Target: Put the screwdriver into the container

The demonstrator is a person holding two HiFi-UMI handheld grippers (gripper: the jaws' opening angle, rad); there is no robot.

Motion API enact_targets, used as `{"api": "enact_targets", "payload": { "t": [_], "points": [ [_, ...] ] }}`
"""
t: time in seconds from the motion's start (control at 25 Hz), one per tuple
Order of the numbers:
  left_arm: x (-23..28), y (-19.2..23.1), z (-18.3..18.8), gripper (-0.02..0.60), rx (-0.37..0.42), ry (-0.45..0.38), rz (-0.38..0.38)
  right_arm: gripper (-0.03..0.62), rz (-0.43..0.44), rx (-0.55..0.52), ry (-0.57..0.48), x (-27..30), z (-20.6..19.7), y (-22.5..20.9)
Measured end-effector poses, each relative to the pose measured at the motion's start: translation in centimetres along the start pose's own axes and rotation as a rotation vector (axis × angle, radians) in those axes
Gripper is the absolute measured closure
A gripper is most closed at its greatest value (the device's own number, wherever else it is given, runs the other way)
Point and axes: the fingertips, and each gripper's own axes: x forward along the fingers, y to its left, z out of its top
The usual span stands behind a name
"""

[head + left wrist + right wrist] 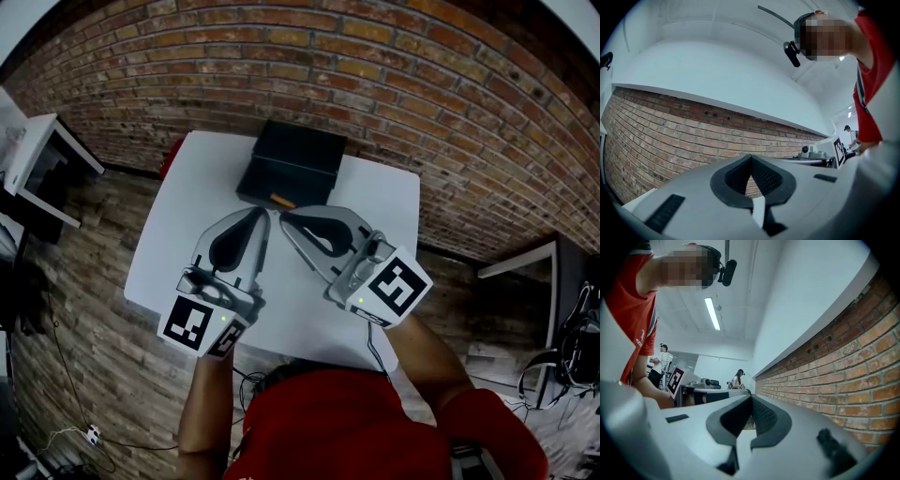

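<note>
Head view shows the screwdriver (pixel 281 200) in the black container (pixel 295 155), left tongs (pixel 266 214) and right tongs (pixel 283 216) pressed together.

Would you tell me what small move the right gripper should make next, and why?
Probably open the right gripper: its fingers are shut and empty, tips just short of the orange-handled screwdriver at the near edge of the black box-shaped container. Whether that screwdriver already lies inside, I cannot tell.

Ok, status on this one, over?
Left gripper shut, empty. Right gripper shut, empty. Orange bit, likely the screwdriver, at near edge of black container. Nothing between grippers and container.
</note>
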Motion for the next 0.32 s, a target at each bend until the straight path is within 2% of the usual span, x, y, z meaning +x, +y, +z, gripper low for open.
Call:
{"api": "enact_targets", "payload": {
  "t": [0.32],
  "points": [
    [0.1, -0.01, -0.07, 0.569, -0.003, 0.0, 0.006, 0.563, 0.012, 0.004, 0.009, -0.08, -0.33, 0.17]
  ]
}}
